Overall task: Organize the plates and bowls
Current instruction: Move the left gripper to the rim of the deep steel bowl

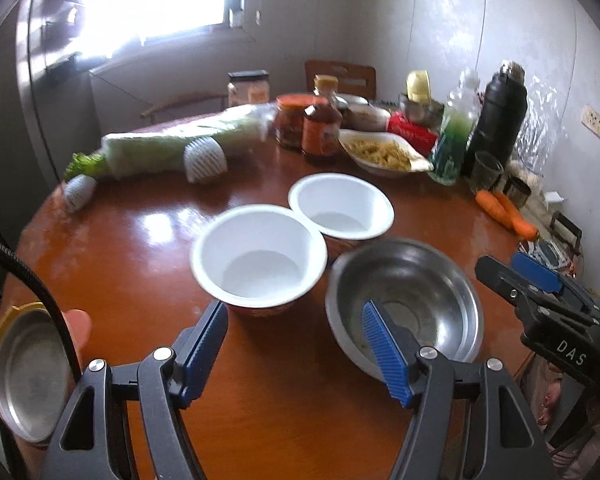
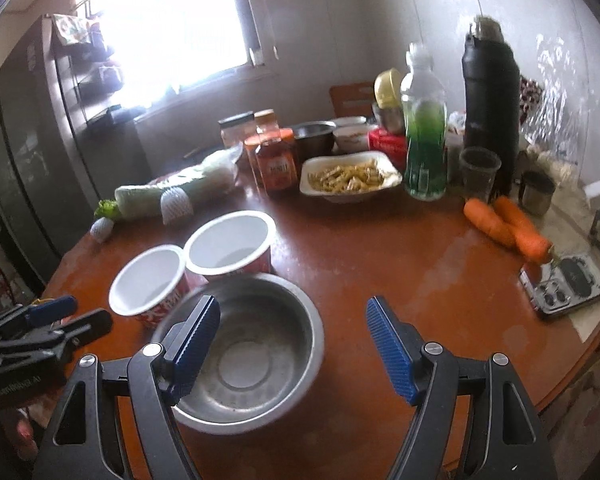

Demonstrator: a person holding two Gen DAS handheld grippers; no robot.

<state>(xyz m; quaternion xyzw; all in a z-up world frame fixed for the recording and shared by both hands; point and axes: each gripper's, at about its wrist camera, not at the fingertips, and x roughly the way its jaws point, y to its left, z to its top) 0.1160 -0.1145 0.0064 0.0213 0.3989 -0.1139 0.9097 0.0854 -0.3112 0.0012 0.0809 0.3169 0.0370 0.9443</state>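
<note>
Left wrist view: steel bowl and two white bowls sit apart, unstacked, near the table edge. Left gripper spread, empty, before them; right gripper spread, empty, one pad over the steel bowl. Jars, food beyond. Organizing apparently not begun.

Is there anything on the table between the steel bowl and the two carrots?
No. In the right wrist view, the stretch of table between the steel bowl and the carrots is bare brown wood.
</note>
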